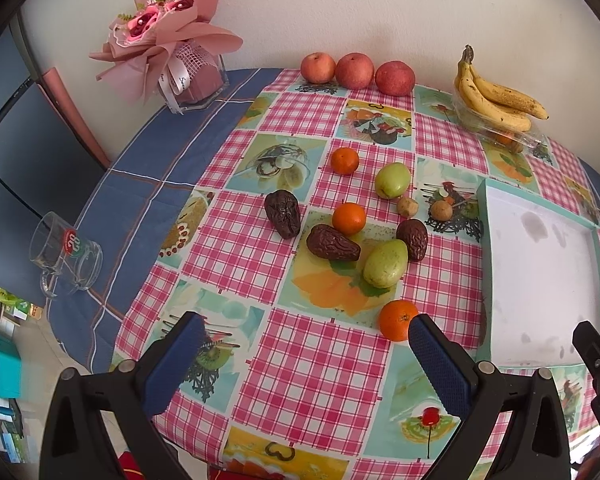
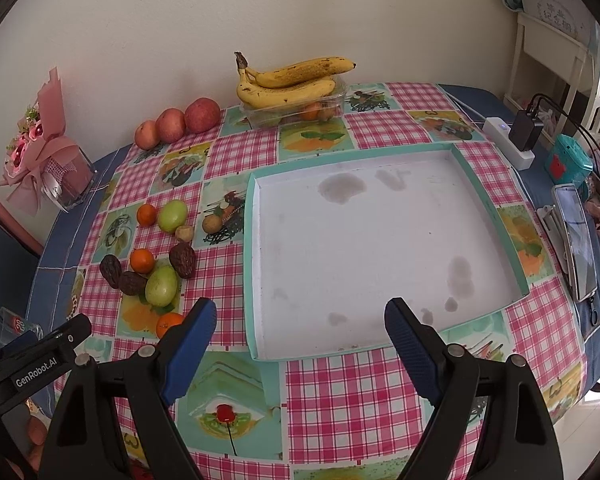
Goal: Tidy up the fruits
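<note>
Loose fruit lies on the checked tablecloth: three oranges [image 1: 397, 319], two green fruits [image 1: 385, 263], three dark wrinkled fruits [image 1: 332, 243] and two small brown ones [image 1: 441, 210]. Three red apples [image 1: 355, 70] line the wall, and bananas [image 1: 496, 94] rest on a clear box. A stained, empty white tray [image 2: 360, 252] with a teal rim sits to the right of the fruit. My left gripper [image 1: 306, 330] hangs open above the cloth, its right finger beside the nearest orange. My right gripper [image 2: 300, 320] is open over the tray's near edge.
A glass mug [image 1: 66, 254] lies on the blue cloth at the left, with a pink bouquet [image 1: 168, 36] in a clear vase behind it. A phone [image 2: 578, 240], a power strip with a charger [image 2: 516, 138] and a teal case [image 2: 568, 160] sit right of the tray.
</note>
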A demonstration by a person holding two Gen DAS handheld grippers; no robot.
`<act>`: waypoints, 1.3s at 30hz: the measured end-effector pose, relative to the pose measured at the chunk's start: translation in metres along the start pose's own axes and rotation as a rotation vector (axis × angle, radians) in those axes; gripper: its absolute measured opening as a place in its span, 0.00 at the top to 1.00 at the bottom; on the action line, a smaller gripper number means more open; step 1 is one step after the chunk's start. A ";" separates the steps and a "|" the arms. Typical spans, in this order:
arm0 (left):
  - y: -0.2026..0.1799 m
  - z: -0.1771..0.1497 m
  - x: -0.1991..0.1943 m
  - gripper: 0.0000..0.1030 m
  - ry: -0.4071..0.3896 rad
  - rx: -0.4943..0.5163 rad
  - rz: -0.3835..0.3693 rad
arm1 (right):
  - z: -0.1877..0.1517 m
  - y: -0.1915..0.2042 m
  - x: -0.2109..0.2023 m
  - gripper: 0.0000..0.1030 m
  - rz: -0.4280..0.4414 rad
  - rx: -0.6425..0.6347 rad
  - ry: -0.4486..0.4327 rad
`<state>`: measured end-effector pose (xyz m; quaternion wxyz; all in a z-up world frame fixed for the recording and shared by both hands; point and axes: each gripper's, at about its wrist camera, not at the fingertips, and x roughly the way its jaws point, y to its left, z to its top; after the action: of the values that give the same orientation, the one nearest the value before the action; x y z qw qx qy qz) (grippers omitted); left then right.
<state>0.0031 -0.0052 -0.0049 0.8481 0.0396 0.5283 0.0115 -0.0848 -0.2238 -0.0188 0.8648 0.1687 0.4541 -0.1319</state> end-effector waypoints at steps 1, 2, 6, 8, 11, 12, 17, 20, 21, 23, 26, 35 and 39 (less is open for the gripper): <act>0.000 0.000 0.000 0.00 0.000 0.000 0.000 | 0.000 0.000 0.000 0.16 0.000 0.000 0.000; 0.000 0.000 0.000 0.00 0.000 0.000 0.000 | 0.000 0.000 0.000 0.16 0.001 -0.001 0.001; 0.000 0.000 0.000 0.00 0.002 0.006 0.004 | 0.000 0.001 0.000 0.16 0.002 -0.001 0.001; -0.001 -0.001 0.000 0.00 0.001 0.004 0.003 | 0.000 0.001 0.001 0.16 0.002 -0.001 0.002; -0.002 -0.001 0.001 0.00 0.002 0.006 0.003 | 0.000 0.002 0.000 0.16 0.002 0.000 0.001; -0.002 -0.001 0.001 0.00 0.002 0.007 0.003 | 0.000 0.002 0.001 0.16 0.002 0.000 0.001; -0.003 -0.001 0.002 0.00 0.007 0.006 -0.015 | 0.000 0.002 0.001 0.16 0.003 0.000 0.001; -0.005 -0.001 0.001 0.00 0.007 0.008 -0.022 | -0.001 0.003 0.001 0.16 0.006 0.001 -0.001; -0.005 -0.001 0.001 0.00 0.007 0.009 -0.025 | -0.002 0.003 0.002 0.16 0.006 0.002 -0.001; -0.006 0.000 0.002 0.00 0.009 0.010 -0.031 | -0.002 0.003 0.003 0.16 0.009 0.005 -0.001; -0.007 -0.001 0.003 0.00 0.012 0.009 -0.036 | -0.001 0.001 0.003 0.16 0.015 0.012 -0.005; -0.007 -0.001 0.007 0.00 0.022 0.006 -0.025 | 0.000 0.000 0.004 0.16 0.005 0.019 -0.008; -0.008 -0.001 0.008 0.00 0.026 0.010 -0.017 | 0.001 -0.002 0.005 0.16 0.003 0.029 -0.005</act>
<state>0.0055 -0.0126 -0.0135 0.8409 0.0391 0.5398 0.0021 -0.0821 -0.2264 -0.0234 0.8637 0.1815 0.4496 -0.1374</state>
